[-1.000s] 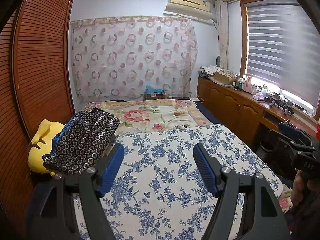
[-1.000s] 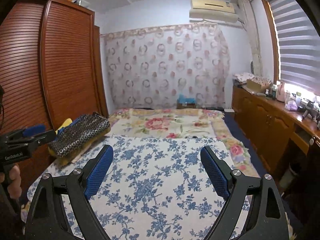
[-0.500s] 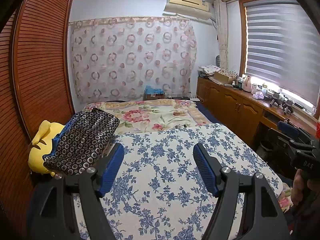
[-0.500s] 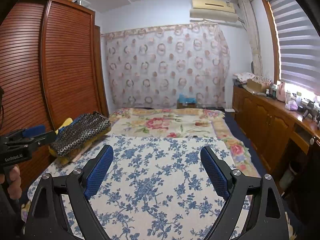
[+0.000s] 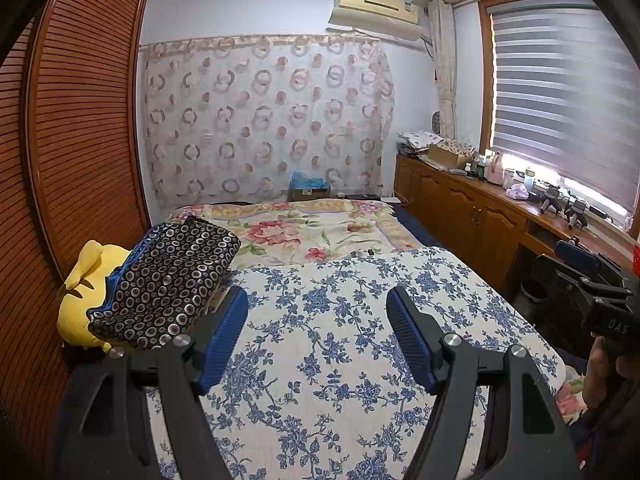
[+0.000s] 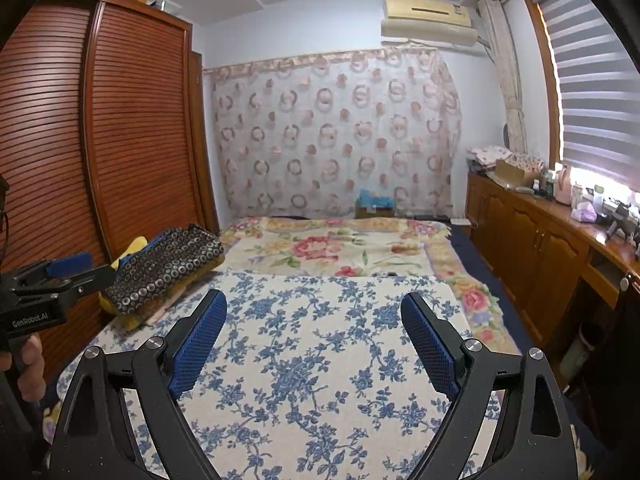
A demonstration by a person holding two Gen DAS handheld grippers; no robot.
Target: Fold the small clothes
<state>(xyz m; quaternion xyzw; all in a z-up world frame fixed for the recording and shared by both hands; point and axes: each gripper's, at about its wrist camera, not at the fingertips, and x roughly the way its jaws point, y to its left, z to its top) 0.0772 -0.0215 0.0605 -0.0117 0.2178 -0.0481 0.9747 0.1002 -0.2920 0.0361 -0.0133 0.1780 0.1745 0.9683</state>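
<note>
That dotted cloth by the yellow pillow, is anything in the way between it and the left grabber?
Nothing visible. The dotted cloth lies on the yellow pillow, just beyond the open, empty left gripper; only bare blue-flowered bedspread lies between.

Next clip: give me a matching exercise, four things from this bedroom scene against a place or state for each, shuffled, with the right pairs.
Things:
1. dark circle-patterned cloth
2. yellow plush toy
3. air conditioner
4. left hand-held gripper

Places or states:
A. open, nothing between its fingers
B. high on the wall above the curtain
C. partly under the patterned cloth, beside the wardrobe
D. lying on the yellow toy at the bed's edge

Pairs: 1-D, 2-C, 3-B, 4-A
</note>
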